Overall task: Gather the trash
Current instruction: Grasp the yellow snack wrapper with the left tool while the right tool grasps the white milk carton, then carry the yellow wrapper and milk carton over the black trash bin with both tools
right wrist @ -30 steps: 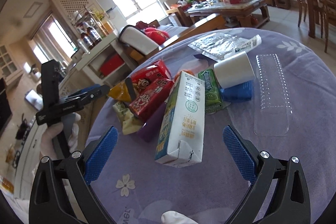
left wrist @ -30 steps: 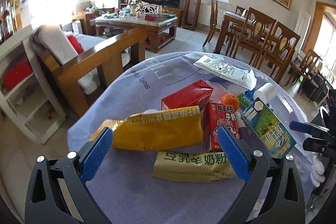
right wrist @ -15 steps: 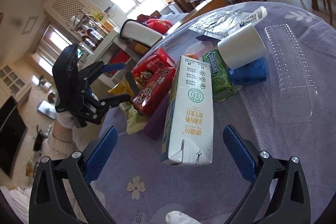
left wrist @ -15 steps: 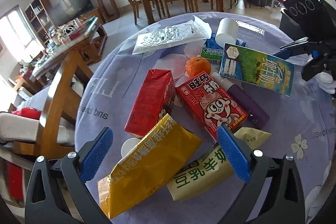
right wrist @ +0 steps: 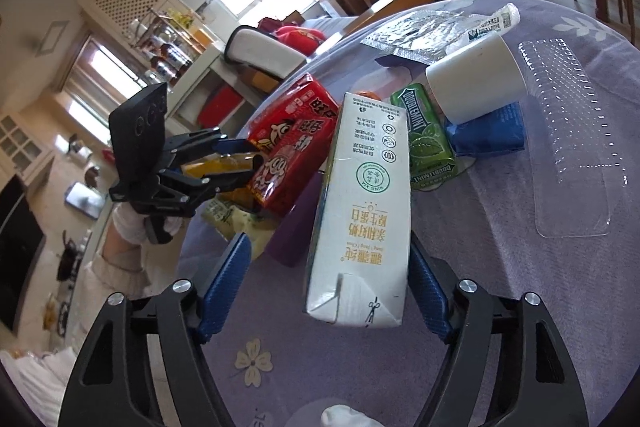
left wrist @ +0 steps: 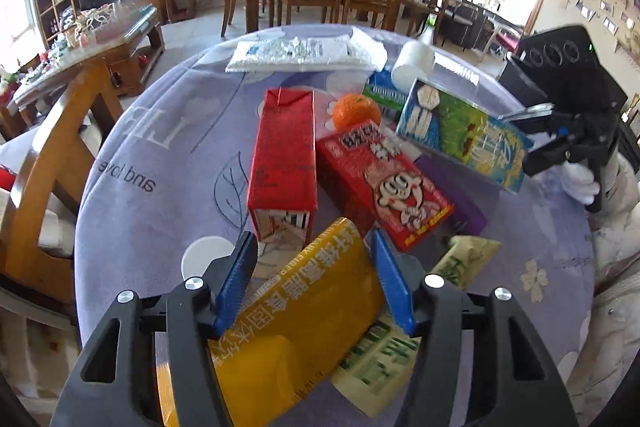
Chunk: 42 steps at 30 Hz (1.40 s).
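Trash lies on a round table with a purple cloth (left wrist: 168, 155). My left gripper (left wrist: 314, 275) is shut on a yellow packet (left wrist: 296, 323) at the table's near edge; the packet also shows in the right wrist view (right wrist: 216, 167). My right gripper (right wrist: 328, 291) has its jaws around a white milk carton (right wrist: 364, 211), narrowed but with a gap on the left side. That carton's green and blue face shows in the left wrist view (left wrist: 464, 131). A plain red carton (left wrist: 284, 155) and a red cartoon carton (left wrist: 384, 183) lie beside the packet.
An orange (left wrist: 356, 111), a green gum pack (right wrist: 428, 147), a white roll (right wrist: 476, 83), a blue packet (right wrist: 488, 131), a foil bag (left wrist: 304, 55), a clear plastic tray (right wrist: 572, 143) and a pale milk-powder sachet (left wrist: 384, 359) lie on the cloth. A wooden bench (left wrist: 60, 131) stands left.
My left gripper has dropped to the yellow packet and closed on it. My right gripper has moved in and narrowed its jaws around the white carton.
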Each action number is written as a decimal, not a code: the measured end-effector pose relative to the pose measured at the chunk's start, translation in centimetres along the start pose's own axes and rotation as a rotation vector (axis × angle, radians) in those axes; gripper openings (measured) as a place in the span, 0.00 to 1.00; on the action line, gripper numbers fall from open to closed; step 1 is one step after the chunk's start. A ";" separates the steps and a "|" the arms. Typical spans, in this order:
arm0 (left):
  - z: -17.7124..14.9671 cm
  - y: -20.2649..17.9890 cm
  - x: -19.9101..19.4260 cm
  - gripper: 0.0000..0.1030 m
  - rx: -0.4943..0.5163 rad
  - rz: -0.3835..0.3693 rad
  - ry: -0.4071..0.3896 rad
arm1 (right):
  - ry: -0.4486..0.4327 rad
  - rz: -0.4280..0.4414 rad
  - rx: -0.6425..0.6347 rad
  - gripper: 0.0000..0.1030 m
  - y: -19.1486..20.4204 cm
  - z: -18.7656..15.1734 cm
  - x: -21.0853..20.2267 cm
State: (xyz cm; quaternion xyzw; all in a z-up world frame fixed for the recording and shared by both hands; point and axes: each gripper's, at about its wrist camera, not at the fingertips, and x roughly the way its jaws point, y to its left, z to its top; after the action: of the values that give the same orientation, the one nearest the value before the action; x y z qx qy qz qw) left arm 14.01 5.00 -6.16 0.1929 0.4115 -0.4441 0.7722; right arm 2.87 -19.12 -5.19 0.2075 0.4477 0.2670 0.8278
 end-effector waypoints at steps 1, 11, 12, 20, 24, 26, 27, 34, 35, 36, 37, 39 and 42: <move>-0.2 -0.2 0.2 0.46 0.008 0.001 0.013 | 0.002 -0.009 -0.004 0.60 0.2 0.1 0.0; -1.9 -1.9 -1.9 0.43 0.039 0.082 -0.012 | -0.002 -0.050 -0.036 0.49 0.6 -0.3 0.2; -2.1 -2.0 -2.1 0.43 0.046 0.095 -0.007 | -0.003 -0.056 -0.041 0.49 0.6 -0.4 0.2; -4.0 0.0 -3.3 0.57 -0.021 0.066 0.040 | -0.006 -0.080 -0.051 0.49 0.8 -0.5 0.5; -5.0 0.0 -3.1 0.69 -0.012 0.045 0.055 | -0.008 -0.083 -0.049 0.57 0.8 -0.4 0.6; -5.2 -0.1 -3.2 0.69 -0.009 0.051 0.044 | -0.010 -0.085 -0.049 0.57 0.8 -0.3 0.7; -5.2 -0.2 -3.2 0.69 -0.011 0.051 0.038 | -0.011 -0.087 -0.049 0.57 0.9 -0.3 0.6; -6.2 -1.1 -3.1 0.36 -0.026 0.116 -0.020 | -0.020 -0.084 -0.051 0.55 0.9 -0.4 0.6; -6.3 -1.2 -3.2 0.30 -0.029 0.125 -0.035 | -0.022 -0.087 -0.058 0.49 1.0 -0.4 0.6; -6.6 -1.3 -3.4 0.28 -0.031 0.124 -0.051 | -0.025 -0.087 -0.063 0.49 0.9 -0.8 0.3; -6.5 -1.6 -3.3 0.26 -0.035 0.133 -0.068 | -0.028 -0.090 -0.068 0.48 1.0 -0.8 0.3; -6.8 -1.9 -3.5 0.23 -0.051 0.146 -0.099 | -0.038 -0.095 -0.071 0.43 1.1 -0.7 0.3; -7.2 -2.4 -4.1 0.20 -0.092 0.168 -0.168 | -0.056 -0.102 -0.054 0.39 0.8 -0.6 0.0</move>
State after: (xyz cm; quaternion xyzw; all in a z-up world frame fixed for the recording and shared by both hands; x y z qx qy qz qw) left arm 7.56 10.65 -6.87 0.1531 0.3478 -0.3731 0.8464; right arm 2.17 -18.43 -5.00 0.1693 0.4268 0.2306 0.8579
